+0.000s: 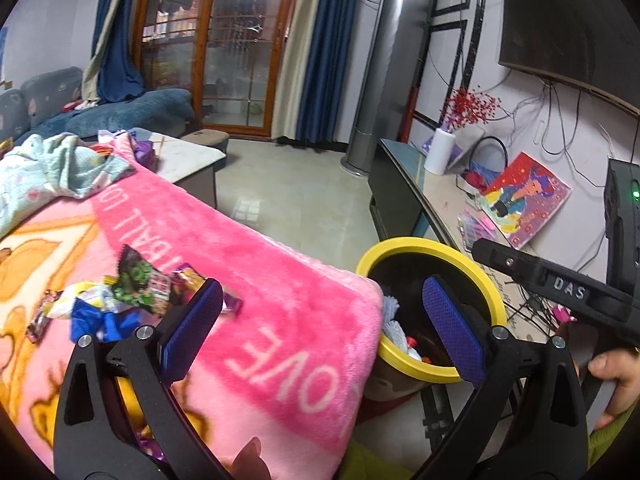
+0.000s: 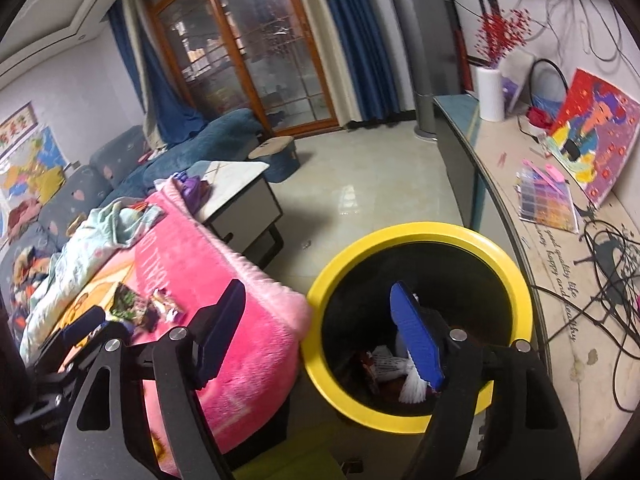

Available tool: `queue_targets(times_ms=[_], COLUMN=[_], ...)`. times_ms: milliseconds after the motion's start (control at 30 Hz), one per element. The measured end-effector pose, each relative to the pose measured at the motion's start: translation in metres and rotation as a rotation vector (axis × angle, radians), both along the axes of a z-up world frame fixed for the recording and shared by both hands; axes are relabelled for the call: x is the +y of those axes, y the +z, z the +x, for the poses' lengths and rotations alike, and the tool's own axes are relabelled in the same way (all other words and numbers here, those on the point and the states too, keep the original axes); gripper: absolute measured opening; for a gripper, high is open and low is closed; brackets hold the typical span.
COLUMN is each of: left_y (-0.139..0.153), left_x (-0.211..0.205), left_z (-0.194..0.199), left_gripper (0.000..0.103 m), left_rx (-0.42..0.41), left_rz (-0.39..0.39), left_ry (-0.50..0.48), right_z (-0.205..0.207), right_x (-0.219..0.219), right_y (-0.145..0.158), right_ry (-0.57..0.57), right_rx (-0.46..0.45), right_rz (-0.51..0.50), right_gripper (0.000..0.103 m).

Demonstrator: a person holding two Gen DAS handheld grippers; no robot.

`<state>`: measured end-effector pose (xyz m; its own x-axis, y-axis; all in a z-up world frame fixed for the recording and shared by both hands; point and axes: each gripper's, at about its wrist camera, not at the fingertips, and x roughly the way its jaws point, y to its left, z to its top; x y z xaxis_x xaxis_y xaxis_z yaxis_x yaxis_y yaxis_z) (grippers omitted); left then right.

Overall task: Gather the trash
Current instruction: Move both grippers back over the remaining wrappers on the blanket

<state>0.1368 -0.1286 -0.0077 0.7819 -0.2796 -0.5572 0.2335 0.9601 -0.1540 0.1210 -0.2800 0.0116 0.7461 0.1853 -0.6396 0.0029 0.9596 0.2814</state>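
We hold the right gripper (image 2: 320,336) above the round yellow-rimmed black bin (image 2: 416,236), jaws apart and empty; the drop looks done. Next, our equally open, empty left gripper (image 1: 322,326) must reach the crumpled colourful wrappers (image 1: 132,292) on the pink plush blanket (image 1: 280,288).

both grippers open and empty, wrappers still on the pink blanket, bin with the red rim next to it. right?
Only the rim colour is wrong: the bin has a yellow rim, as the right wrist view shows. The left gripper and right gripper are open and empty, and wrappers lie on the pink blanket.
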Motion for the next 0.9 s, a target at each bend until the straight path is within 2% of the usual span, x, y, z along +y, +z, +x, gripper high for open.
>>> queue_targets(times_ms=[567,900], left_y=[0.009,0.013], left_x=[0.067,0.101], left_z=[-0.008,-0.013], left_gripper=[0.092,0.092], left_rx=[-0.041,-0.044], left_rz=[-0.024,-0.063], left_ry=[0.178,0.250], right_z=[-0.016,-0.030], right_x=[0.061,0.119], right_y=[0.012,0.009], right_ry=[0.132,0.292], right_rx=[-0.052,-0.055], right_rz=[-0.023,-0.076], right_gripper=[0.073,0.074])
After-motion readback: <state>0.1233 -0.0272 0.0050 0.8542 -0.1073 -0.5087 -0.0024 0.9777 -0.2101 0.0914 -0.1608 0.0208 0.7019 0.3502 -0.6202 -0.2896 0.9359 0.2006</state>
